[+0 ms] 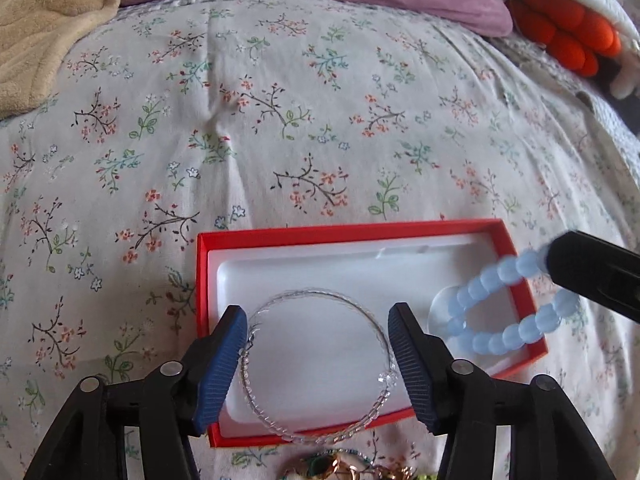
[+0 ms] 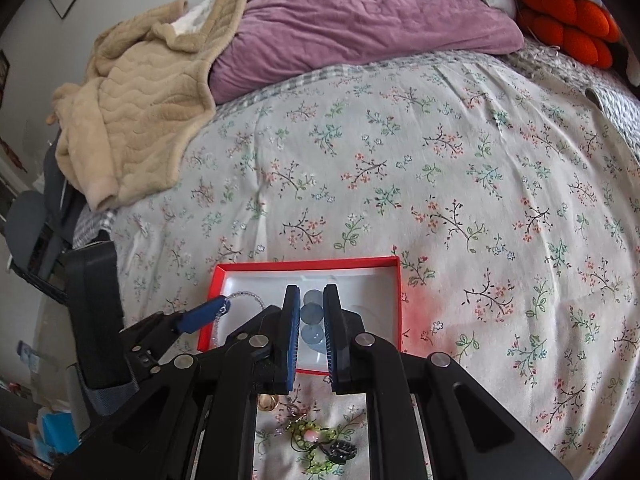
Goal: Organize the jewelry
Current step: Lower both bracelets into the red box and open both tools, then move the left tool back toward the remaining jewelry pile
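Reaching in from the near side, my left gripper sits low over the shallow red cardboard box with a white moulded plastic insert, its blue ribbed pads spread wide on either side of a thin clear-beaded bracelet and gripping nothing; whether the left pad touches the beads I cannot tell. That bracelet lies mostly in the insert, its near arc draped over the box's near rim. My right gripper points over the same box from the right, pads drawn close and clamped on a pale blue frosted round-bead bracelet; in the left wrist view its loop hangs over the box's right end, crossing the red rim.

Beyond the far rim, the floral-print bedsheet lies open up to a mauve pillow. A beige quilted blanket sits far left.

Count: one box, two bracelets at the box, and a small heap of mixed jewelry on the sheet near the box's near edge, too tangled to number.
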Demonstrator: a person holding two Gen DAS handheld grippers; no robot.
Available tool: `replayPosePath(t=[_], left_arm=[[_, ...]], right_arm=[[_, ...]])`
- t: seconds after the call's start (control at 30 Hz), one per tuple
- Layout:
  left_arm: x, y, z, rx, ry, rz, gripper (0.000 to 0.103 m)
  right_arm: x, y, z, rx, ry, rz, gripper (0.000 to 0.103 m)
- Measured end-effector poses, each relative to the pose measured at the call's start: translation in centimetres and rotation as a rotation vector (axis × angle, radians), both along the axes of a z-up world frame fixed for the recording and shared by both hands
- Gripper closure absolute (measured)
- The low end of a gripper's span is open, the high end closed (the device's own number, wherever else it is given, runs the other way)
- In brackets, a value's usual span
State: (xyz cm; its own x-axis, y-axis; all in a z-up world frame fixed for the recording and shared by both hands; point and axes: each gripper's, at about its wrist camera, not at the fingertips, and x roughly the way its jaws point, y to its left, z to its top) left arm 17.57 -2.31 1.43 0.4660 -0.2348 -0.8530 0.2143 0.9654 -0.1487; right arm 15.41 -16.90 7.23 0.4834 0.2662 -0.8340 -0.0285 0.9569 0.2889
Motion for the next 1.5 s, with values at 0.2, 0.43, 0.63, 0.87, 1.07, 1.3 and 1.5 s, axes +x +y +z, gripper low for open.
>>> replayPosePath(t=[0.2, 0.43, 0.63, 0.87, 1.07, 1.3, 1.5], left_arm=[[-1.1, 0.4, 0.6, 0.038, -0.026, -0.026, 0.037], [-2.0, 0.6, 1.2, 0.051, -0.031, -0.015, 0.036], [-2.6, 1.2, 1.4, 0.052, -0.026, -0.003, 0.036], [-3.7, 2.0, 2.2, 0.070, -0.016, 0.029, 0.028], [-6.1, 2.5, 2.9, 0.101, -0.012, 0.047, 0.022], [-9.1, 3.1, 3.0, 0.092, 0.010, 0.068, 0.016], [-11.4, 3.3, 2.2, 0.085, 0.016, 0.066, 0.012]], right_arm=[[0.0, 0.7, 0.0, 0.009, -0.004, 0.031, 0.090], [1.1, -0.6, -2.7, -0.001, 0.067, 0.001, 0.090], [1.4, -1.9, -3.8, -0.023, 0.092, -0.030, 0.090], [0.1, -2.1, -2.2, -0.020, 0.093, 0.019, 0.057], [-2.5, -2.3, -0.8, -0.073, 0.090, 0.058, 0.052], [-5.6, -3.6, -0.1, -0.127, 0.098, 0.052, 0.042], [-8.6, -4.5, 0.0, -0.174, 0.101, 0.051, 0.036]])
